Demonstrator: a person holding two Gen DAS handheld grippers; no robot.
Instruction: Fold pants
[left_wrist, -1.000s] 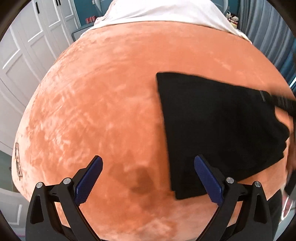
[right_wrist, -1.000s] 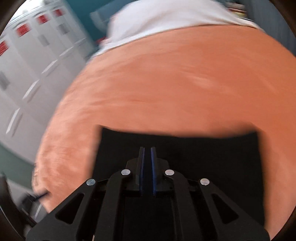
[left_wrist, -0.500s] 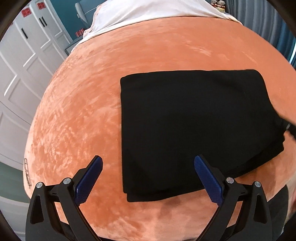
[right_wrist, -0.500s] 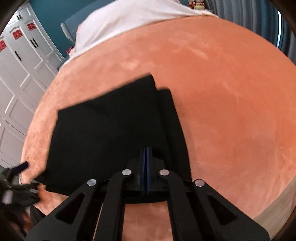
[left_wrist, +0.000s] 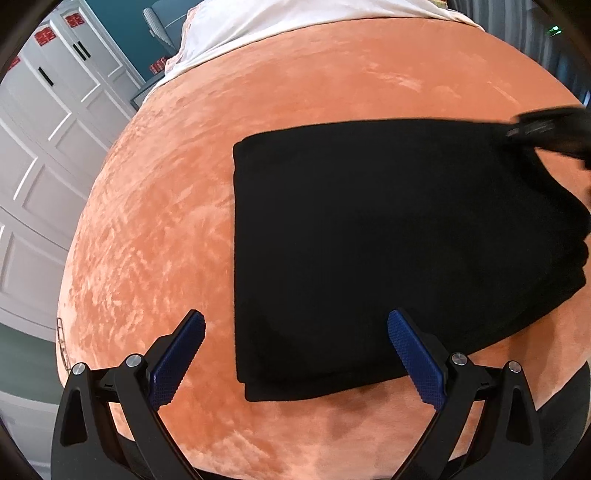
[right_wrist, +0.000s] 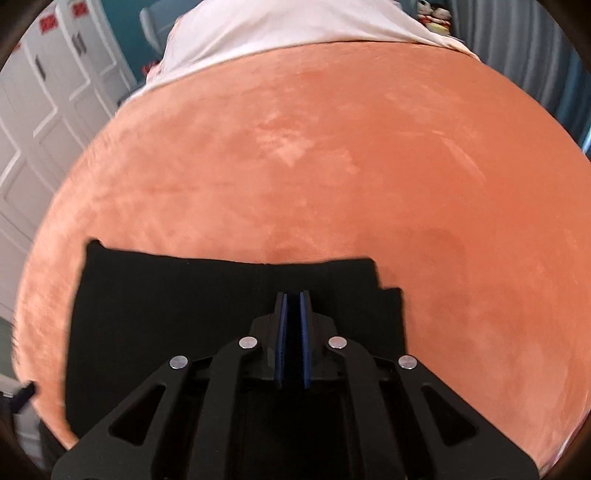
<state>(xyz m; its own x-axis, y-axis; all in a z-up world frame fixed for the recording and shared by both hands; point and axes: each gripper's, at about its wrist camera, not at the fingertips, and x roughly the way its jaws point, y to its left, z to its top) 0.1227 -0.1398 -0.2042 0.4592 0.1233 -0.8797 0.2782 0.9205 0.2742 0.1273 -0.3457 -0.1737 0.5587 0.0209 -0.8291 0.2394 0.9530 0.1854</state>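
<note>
The black pants (left_wrist: 388, 240) lie folded into a flat rectangle on the orange blanket (left_wrist: 159, 221). My left gripper (left_wrist: 295, 317) hangs open and wide above the pants' near left corner, with nothing between its pads. In the right wrist view the pants (right_wrist: 184, 295) lie under my right gripper (right_wrist: 293, 295), close to their far edge. Its jaws are opening, with a narrow slit showing between the blue pads. I cannot tell whether cloth is in the slit. From the left wrist view, the right gripper (left_wrist: 546, 129) is a blur at the pants' far right corner.
The orange blanket (right_wrist: 332, 166) covers a bed, with white bedding (left_wrist: 295, 22) at its far end. White wardrobe doors (left_wrist: 44, 129) stand to the left and grey curtains (right_wrist: 517, 29) at the far right. The bed's near edge runs just below my left gripper.
The left gripper has moved right, bringing the whole folded pants into its view. The right gripper swung from the pants' right side to their far edge, and its pads have parted slightly.
</note>
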